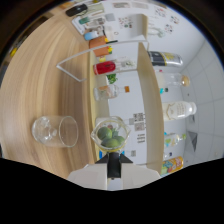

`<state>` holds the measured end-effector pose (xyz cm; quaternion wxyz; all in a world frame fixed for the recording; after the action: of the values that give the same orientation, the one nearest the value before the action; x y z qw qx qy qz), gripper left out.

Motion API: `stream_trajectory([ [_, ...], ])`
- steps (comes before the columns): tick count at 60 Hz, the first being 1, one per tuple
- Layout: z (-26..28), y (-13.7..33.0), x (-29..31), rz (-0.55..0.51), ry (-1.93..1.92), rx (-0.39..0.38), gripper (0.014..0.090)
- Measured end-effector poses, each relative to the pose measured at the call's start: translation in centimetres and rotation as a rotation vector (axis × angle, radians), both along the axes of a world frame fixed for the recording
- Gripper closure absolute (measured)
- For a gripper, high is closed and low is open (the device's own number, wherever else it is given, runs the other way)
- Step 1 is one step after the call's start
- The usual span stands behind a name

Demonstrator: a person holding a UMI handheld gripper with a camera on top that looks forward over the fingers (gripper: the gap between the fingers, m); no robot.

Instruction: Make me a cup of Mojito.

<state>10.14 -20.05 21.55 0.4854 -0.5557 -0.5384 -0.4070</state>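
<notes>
A clear glass bowl [111, 134] holding several green limes [110, 136] sits at the edge of a white counter [125, 107]. Beside it, on the wooden surface [50, 85], is an empty clear glass cup [55, 131]. Beyond the bowl a row of bottles runs along the counter: a small clear one [107, 92] and one with red liquid [106, 67]. A bunch of green leaves [112, 78] lies between those two. A black piece [114, 166] on a white part [115, 180] lies just before the bowl. The lowest part of the view is black, and I make out no fingers there.
A wooden divider [150, 95] separates the counter from a second row with a dark-labelled bottle [165, 58] and a large pale bottle [177, 109]. Small packets and cards [95, 25] lie at the far end. A clear rectangular stand [75, 65] sits on the wood.
</notes>
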Motion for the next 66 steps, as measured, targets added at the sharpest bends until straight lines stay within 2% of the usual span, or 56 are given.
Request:
stream_trajectory([
  [8, 2.6, -1.2, 1.9, -0.173, 0.459, -0.023, 0.0890],
  [17, 2.0, -3.6, 5.7, -0.379, 0.991, -0.112, 0.0888],
  [23, -1.7, -4.9, 8.6, -0.513, 1.235, -0.202, 0.0887],
  [28, -6.2, -5.7, 11.8, -0.624, 1.329, -0.259, 0.0889],
  [33, -10.9, -6.8, 14.0, -0.750, 1.420, -0.351, 0.0889],
  [37, -14.3, -7.4, 15.5, -0.812, 1.445, -0.396, 0.0889],
  [43, -17.6, -8.2, 17.0, -0.874, 1.439, -0.462, 0.0890],
  [50, -19.8, -8.6, 17.2, -0.892, 1.459, -0.507, 0.0888],
  [66, -21.4, -8.0, 17.2, -0.845, 1.420, -0.529, 0.0875],
])
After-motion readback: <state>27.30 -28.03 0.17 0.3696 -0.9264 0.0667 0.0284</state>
